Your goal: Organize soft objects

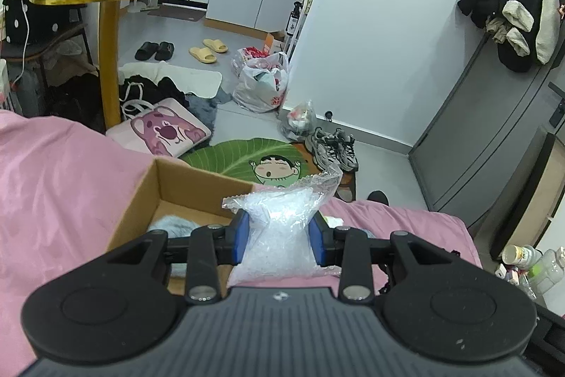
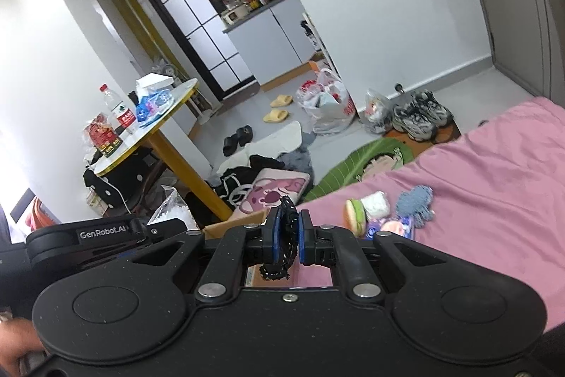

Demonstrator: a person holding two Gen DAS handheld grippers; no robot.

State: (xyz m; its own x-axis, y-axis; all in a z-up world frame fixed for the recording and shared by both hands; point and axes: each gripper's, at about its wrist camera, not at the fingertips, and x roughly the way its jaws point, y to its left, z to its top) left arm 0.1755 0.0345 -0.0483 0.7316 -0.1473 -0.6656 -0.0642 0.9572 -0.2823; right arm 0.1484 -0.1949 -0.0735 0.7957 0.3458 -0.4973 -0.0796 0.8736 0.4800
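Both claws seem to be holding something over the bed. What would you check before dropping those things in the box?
1. Left gripper clamps the clear plastic bag of white filling: ok.
2. Right gripper clamps the black frilly fabric piece: ok.
3. Open brown cardboard box has room beside the grey-blue fluffy cloth: ok.
4. Bag is right over the box: cannot tell.
5. Soft toys on the pink bedsheet all packed: not ok.
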